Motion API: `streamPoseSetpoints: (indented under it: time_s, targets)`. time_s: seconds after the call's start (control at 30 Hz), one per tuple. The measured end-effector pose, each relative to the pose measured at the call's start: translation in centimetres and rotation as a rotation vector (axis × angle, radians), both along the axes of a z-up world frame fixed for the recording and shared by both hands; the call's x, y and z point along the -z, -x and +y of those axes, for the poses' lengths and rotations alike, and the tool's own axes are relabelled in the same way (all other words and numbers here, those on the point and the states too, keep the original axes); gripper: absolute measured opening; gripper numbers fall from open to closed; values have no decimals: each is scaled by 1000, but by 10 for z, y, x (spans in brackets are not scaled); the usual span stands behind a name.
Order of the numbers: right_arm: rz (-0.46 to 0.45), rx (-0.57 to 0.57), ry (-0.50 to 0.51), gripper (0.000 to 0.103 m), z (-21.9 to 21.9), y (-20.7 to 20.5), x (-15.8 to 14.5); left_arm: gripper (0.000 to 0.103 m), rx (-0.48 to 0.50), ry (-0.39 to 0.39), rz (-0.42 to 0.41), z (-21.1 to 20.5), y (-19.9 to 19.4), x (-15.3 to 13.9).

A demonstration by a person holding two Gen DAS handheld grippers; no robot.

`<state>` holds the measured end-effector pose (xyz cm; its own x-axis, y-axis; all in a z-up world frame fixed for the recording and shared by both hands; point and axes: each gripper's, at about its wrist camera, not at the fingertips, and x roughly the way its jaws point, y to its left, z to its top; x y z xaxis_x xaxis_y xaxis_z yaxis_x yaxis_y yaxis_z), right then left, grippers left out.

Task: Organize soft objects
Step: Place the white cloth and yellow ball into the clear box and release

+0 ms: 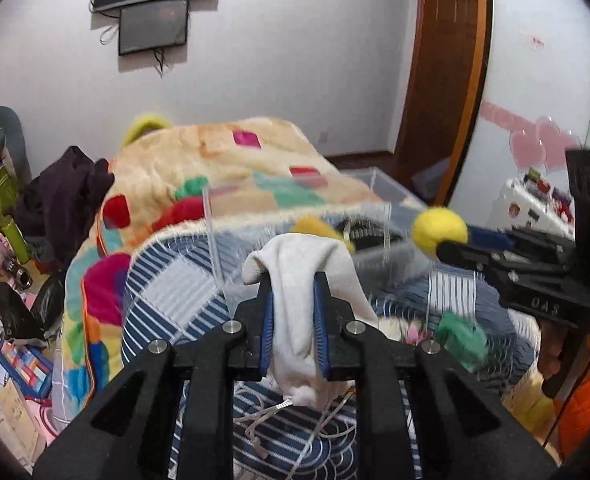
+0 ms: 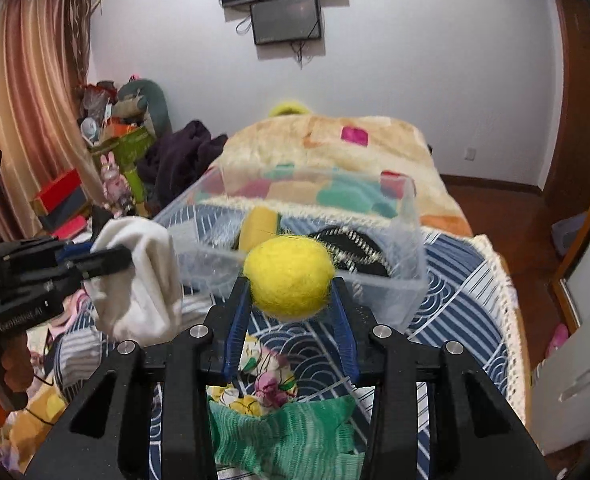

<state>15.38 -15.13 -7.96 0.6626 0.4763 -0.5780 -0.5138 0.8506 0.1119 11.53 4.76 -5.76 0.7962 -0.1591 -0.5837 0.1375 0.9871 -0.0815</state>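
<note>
Basically, left wrist view: left gripper (image 1: 293, 280) is clamped on a white sock (image 1: 303, 276), blue pads pressing both sides; sock's long axis runs along the fingers, folded end sticking up and forward past the tips, other end hanging down behind the jaws. Ahead sits a clear bin (image 1: 379, 216) on the bed (image 1: 175, 292), with something yellow and something dark inside, blurred. To the right, the right gripper (image 1: 455, 242) comes in sideways, tips pinching a yellow ball (image 1: 439, 230) near the bin's rim. Green cloth (image 1: 463, 336) lies on the bed below it. Patchwork blanket (image 1: 223, 168) heaps behind the bin. Right wrist view: right gripper (image 2: 291, 284) holds the ball (image 2: 289, 278) between its pads at the fingertips, fingers spread about a ball's width; ball is round, no clear axis. Ball sits in front of the bin's (image 2: 407, 280) near wall, above the bed (image 2: 455, 280). Left gripper (image 2: 109, 260) enters from the left, sock (image 2: 143, 276) drooping from it, long axis roughly vertical, just beside the bin's left corner. Green cloth (image 2: 295, 432) and a floral cloth (image 2: 263, 376) lie under the fingers. Blanket (image 2: 335, 140) behind.
</note>
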Motion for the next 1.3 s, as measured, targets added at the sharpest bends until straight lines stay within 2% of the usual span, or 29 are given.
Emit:
streamPoseSetpoints:
  time_s: [0.1,0.23,0.47,0.7,0.9,1.0,1.17,1.3]
  targets:
    - [-25,20,-12,36,-4,-1,-8,17,-16,12,-30,5,-9,-13]
    - [-46,42,-30,36,-7,-6,-16,17,-40,-20,-84,7,-21,-29]
    - [-81,69,-32,36,-7,-17,-26,18,-81,-20,-110,14,-51,-40]
    - [-75,86,-35,36,-2,-32,-26,18,-123,-3,-63,16,-79,-18]
    - [-22,77,-25,36,7,-47,-14,18,-146,-17,3,15,-98,9]
    - [11,68,-13,36,13,-54,-5,18,-137,-43,33,11,-104,21]
    - [67,52,5,36,20,-62,9,18,-121,-120,31,-4,-103,33]
    - [88,55,35,36,23,-64,17,18,-119,-120,37,-5,-101,34]
